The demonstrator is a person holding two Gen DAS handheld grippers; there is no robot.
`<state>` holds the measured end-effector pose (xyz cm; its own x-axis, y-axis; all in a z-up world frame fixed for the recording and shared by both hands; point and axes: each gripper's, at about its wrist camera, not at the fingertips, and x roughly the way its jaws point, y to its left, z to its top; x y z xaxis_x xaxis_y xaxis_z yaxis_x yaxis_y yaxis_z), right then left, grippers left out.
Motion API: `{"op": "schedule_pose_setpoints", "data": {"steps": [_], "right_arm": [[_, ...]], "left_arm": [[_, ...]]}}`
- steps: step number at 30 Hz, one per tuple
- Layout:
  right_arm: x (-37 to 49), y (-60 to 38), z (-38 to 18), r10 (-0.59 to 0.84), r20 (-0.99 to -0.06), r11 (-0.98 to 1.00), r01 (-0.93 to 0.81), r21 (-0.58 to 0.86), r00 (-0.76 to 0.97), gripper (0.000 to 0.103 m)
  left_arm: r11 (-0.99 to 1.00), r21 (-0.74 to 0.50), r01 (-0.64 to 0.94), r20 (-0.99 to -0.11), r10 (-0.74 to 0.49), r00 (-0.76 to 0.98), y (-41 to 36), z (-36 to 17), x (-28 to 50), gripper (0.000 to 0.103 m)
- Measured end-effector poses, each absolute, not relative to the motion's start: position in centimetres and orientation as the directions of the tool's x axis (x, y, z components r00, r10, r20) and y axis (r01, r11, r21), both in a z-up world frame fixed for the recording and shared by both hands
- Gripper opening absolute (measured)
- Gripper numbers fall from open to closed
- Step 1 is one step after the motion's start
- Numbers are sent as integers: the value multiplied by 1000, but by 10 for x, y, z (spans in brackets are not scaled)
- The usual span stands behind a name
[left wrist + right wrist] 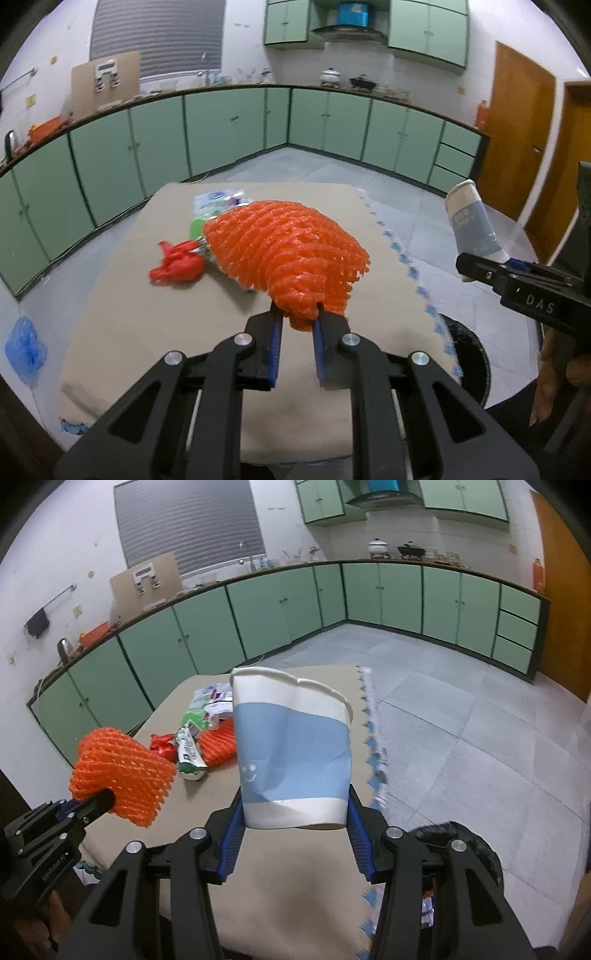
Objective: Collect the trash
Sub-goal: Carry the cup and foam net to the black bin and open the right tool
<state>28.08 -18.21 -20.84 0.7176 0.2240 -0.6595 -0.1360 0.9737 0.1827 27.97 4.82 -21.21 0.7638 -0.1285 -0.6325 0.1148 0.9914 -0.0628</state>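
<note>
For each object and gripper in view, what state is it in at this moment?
Left gripper: shut on orange foam net.
Orange foam net: held, lifted off the table.
Right gripper: shut on paper cup.
Blue-and-white paper cup: held upright, dented, rim crumpled.
Second orange foam net: lying on table.
Red plastic scrap: crumpled, lying on table.
Green-and-white wrapper: crumpled, on table.
Black trash bin: open, beside table.

My left gripper (300, 325) has its jaws pinched narrowly on an orange foam fruit net (291, 254); my right gripper (295, 821) sits wider, its blue-padded fingers (231, 840) clamping a crumpled blue-and-white paper cup (293, 753).
</note>
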Motion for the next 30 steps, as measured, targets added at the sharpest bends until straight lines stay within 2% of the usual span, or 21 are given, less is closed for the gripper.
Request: {"op": "schedule_pose_setpoints", "data": {"steps": [11,18,30], "right_arm": [[239,-252,-206,111,-667,987,-5,158,737,50],[215,-310,-229,18,-711,983,116,140,703,50],[208,-368,-284,-19,-783,959,234,162,622,50]], "left_arm": [[948,-67,311,-636,-281,718,-49,-213,278,13],[900,-53,432,-660,-356,662,-114,-232,277,13],[854,-38,519,-728,-379,571,-182,-276,292,13]]}}
